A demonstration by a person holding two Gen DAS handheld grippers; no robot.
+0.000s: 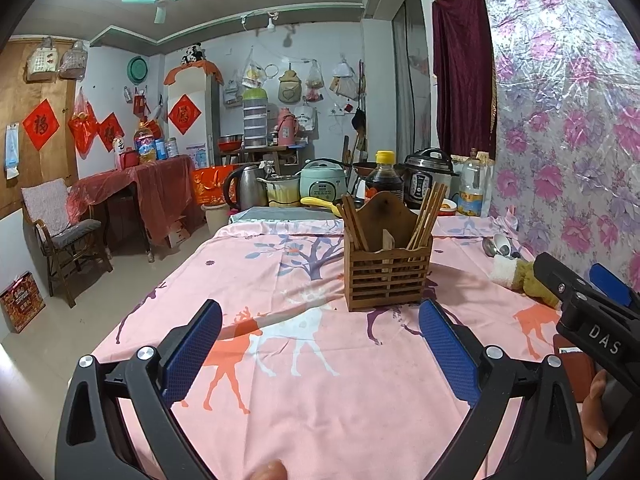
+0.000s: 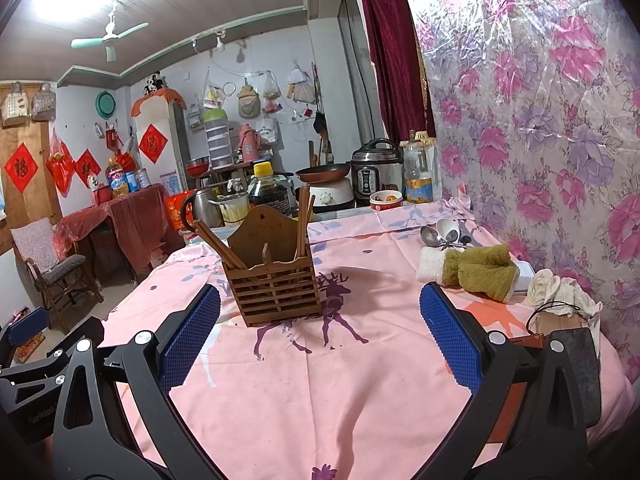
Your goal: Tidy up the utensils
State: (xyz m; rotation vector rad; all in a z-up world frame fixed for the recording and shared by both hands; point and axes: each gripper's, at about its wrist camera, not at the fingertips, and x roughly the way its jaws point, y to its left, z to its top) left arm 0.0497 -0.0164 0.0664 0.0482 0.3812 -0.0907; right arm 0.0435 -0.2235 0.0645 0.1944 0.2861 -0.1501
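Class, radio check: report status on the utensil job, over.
Left gripper and right gripper open, empty. Wooden holder upright with chopsticks; spoons loose by wall. Folded towel lies before them.

I see a tabletop under a pink cloth printed with deer and trees. A slatted wooden holder stands upright on it near the middle, chopsticks leaning in its compartments. Toward the flowered wall lie spoons, and just in front of them a rolled green and white towel. Beside the towel sits a crumpled cream cloth, next to a brown box at the cloth's right edge.
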